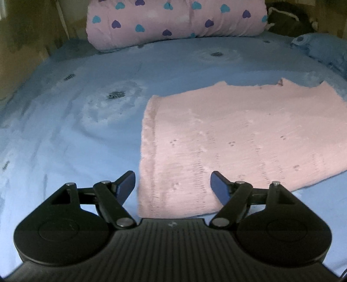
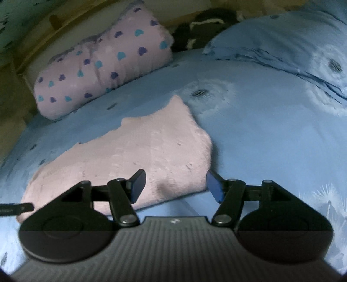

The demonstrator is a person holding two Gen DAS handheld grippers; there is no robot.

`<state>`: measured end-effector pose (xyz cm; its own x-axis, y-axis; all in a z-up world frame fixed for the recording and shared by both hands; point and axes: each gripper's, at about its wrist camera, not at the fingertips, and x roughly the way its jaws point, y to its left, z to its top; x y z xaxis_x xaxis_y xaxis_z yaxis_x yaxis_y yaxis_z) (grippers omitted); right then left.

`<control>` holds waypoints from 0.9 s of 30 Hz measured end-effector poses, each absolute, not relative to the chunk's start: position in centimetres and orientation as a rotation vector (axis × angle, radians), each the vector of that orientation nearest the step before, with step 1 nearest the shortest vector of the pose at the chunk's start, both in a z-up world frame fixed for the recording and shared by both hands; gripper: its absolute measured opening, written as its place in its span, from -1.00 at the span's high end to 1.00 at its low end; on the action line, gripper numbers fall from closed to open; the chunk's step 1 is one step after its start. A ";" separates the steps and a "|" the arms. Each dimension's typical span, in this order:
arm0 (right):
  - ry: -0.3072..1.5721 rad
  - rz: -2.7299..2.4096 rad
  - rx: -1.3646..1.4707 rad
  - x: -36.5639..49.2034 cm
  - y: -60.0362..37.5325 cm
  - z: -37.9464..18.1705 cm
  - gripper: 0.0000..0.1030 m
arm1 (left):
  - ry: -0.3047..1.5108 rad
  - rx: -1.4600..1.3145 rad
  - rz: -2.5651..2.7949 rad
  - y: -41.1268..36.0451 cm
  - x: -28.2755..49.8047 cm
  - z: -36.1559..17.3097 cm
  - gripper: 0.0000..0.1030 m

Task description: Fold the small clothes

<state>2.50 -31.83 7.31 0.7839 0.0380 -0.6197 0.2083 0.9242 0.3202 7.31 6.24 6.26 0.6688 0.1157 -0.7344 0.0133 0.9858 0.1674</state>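
Blue floral bedsheet (image 1: 65,130), with pink heart-print pillow (image 1: 173,19) at the head, blue pillow (image 2: 292,43) beside dark bundle (image 2: 201,21).

We count one pink knitted garment (image 1: 238,141), lying flat on one bed (image 1: 65,134) just ahead of both tongs. Of tongs we count two: the left tongs (image 1: 173,184), with two dark blue fingertips (image 1: 125,184) standing apart, and the right tongs (image 2: 175,186), likewise with two fingertips (image 2: 213,188) apart and nothing between them. Far beyond the tongs we count one pink bolster with blue and purple hearts (image 1: 173,19). Beside it we count one dark bundle with pale cord (image 2: 203,23). Ahead and to the right of the right tongs we count one blue pillow (image 2: 292,43).
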 end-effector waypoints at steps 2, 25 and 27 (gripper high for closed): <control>0.666 -0.115 0.388 2.7 -32.1 7.0 -0.24 | 0.839 0.164 0.054 6.6 7.6 5.9 -0.59; 0.690 0.053 0.431 10.6 -34.2 3.6 -0.49 | 0.874 0.039 0.029 8.4 9.5 4.5 -0.77; 0.678 0.060 0.441 10.8 -34.2 3.3 -0.49 | 0.873 0.041 0.029 8.3 9.5 4.4 -0.77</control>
